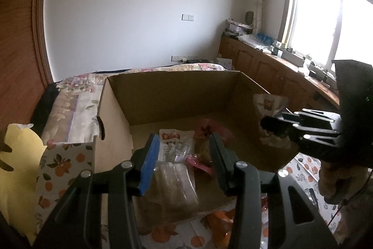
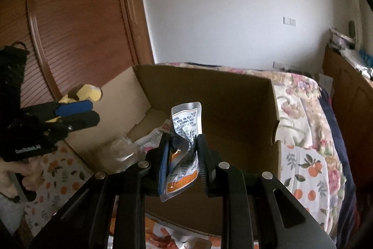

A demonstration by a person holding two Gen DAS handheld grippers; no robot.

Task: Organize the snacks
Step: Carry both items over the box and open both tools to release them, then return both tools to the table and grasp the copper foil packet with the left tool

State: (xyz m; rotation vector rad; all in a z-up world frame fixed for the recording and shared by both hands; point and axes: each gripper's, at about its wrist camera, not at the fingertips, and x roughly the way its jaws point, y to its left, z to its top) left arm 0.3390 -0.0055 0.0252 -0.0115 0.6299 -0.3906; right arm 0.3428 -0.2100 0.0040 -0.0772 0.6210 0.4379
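Silver-orange snack pouch (image 2: 184,146) is clamped in right gripper (image 2: 183,155) above cardboard box (image 2: 233,109). Left gripper (image 1: 184,162) apparently holds nothing, jaws parted. Next: lower, release inside.

— What's in the cardboard box (image 1: 163,95)?

— It stands open-topped, and a few snacks lie flat on its floor: a white packet with a red label (image 1: 176,144), a clear bag of brownish pieces (image 1: 173,183) just in front of it, and a pink wrapper (image 1: 205,155) beside them.

— And the silver one?

— The silver-and-orange pouch (image 2: 184,148) is crumpled and upright, printed back showing, pinched above the box's near right part, over its floor.
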